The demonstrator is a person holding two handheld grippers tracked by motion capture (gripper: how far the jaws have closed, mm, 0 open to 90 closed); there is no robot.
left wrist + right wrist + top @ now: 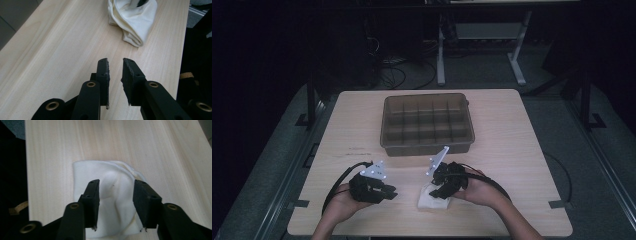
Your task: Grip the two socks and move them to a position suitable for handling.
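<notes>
Cloth (110,202) bottom edge cut off in right gripper view; white, folded, rumpled. Right gripper (116,205) jaws apart over cloth, not pinching. Left gripper (115,75) narrow gap, empty.

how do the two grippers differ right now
The right gripper hangs over the folded white cloth, jaws spread wide with cloth between them but not pinched; the left gripper has a narrow gap with only bare table between its jaws. The right one points down at the cloth, the left lies nearly level, off to its side. Both are black, hand-held and cabled.
</notes>
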